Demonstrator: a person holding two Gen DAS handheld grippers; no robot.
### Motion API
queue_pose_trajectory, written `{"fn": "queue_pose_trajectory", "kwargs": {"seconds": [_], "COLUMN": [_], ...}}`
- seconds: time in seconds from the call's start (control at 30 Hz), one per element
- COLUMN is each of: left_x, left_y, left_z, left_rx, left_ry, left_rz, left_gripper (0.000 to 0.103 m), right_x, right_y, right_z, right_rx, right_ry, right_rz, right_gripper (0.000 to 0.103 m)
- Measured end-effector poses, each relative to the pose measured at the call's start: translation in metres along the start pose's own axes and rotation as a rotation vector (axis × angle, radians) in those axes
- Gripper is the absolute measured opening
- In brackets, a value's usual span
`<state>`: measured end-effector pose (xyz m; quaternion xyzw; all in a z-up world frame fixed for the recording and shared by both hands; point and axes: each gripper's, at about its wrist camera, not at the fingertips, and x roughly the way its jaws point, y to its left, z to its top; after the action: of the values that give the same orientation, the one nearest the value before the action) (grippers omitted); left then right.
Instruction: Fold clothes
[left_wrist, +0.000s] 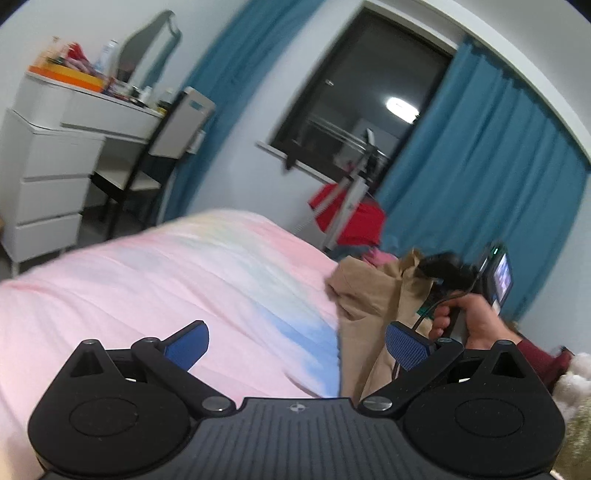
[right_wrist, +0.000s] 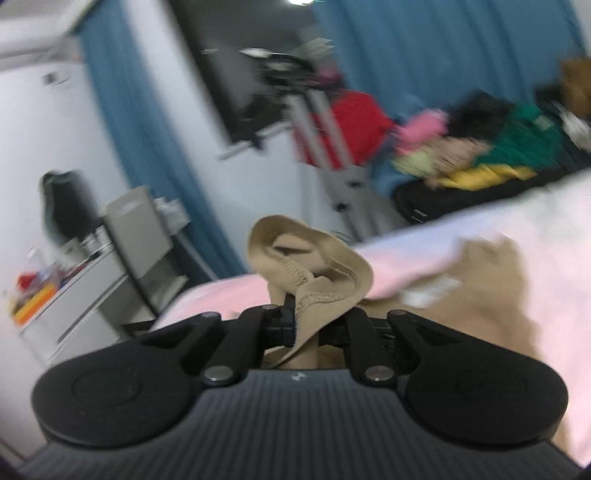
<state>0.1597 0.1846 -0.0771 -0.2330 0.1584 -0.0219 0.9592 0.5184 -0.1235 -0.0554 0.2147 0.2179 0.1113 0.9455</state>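
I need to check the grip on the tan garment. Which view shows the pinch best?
The right wrist view: the right gripper is shut on the tan garment, its bunched elastic edge sharp and close. The left wrist view shows the garment only from afar, hanging from the gripper, the pinch itself hidden.

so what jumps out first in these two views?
The tan garment, its elastic edge bunched and pinched in the shut right gripper, lifted over the pink bedspread. The left gripper hovers open and empty above that bedspread. Behind, blue curtains frame a dark window, with a bright clothes pile at the far right.
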Motion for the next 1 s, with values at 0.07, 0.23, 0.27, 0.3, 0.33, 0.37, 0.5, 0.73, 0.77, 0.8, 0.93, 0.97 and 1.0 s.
{"fn": "queue_pose_trajectory", "kwargs": {"seconds": [0.07,0.23,0.27,0.3,0.33,0.37,0.5,0.73,0.77,0.8,0.93,0.97,1.0], "left_x": [0.007,0.026,0.03,0.033,0.035,0.037,0.038,0.01,0.004,-0.002,-0.028,-0.035,-0.041], "left_y": [-0.01,-0.033,-0.037,-0.042,-0.047,-0.051,-0.063,-0.085,-0.089,-0.093,-0.113,-0.117,-0.121], "left_z": [-0.007,-0.022,-0.024,-0.027,-0.03,-0.032,-0.039,-0.046,-0.046,-0.047,-0.054,-0.055,-0.056], "left_rx": [0.044,0.166,0.19,0.214,0.239,0.257,0.31,0.297,0.293,0.301,0.361,0.375,0.385], "left_ry": [0.022,0.07,0.081,0.09,0.097,0.101,0.106,0.087,0.087,0.085,0.063,0.057,0.053], "left_rz": [0.009,0.03,0.034,0.037,0.04,0.041,0.03,-0.024,-0.035,-0.041,-0.047,-0.048,-0.049], "left_gripper": [0.103,0.103,0.103,0.103,0.103,0.103,0.103,0.103,0.103,0.103,0.103,0.103,0.103], "right_x": [0.001,-0.002,-0.009,-0.017,-0.025,-0.034,-0.083,-0.198,-0.216,-0.238,-0.31,-0.326,-0.342], "right_y": [-0.033,-0.066,-0.061,-0.057,-0.052,-0.046,-0.024,0.007,0.01,0.013,0.02,0.022,0.024], "right_z": [-0.004,-0.015,-0.019,-0.021,-0.022,-0.021,-0.02,-0.023,-0.026,-0.03,-0.049,-0.055,-0.061], "right_rx": [0.065,0.092,0.063,0.031,-0.003,-0.028,-0.116,-0.201,-0.199,-0.201,-0.22,-0.228,-0.237], "right_ry": [0.03,0.105,0.096,0.086,0.084,0.087,0.061,-0.006,-0.014,-0.03,-0.049,-0.051,-0.054], "right_rz": [-0.017,0.023,0.026,0.027,0.026,0.028,0.016,-0.021,-0.019,-0.015,-0.037,-0.035,-0.032], "right_gripper": [0.012,0.068,0.079,0.09,0.088,0.088,0.088,0.088,0.088,0.088,0.088,0.088,0.088]}}
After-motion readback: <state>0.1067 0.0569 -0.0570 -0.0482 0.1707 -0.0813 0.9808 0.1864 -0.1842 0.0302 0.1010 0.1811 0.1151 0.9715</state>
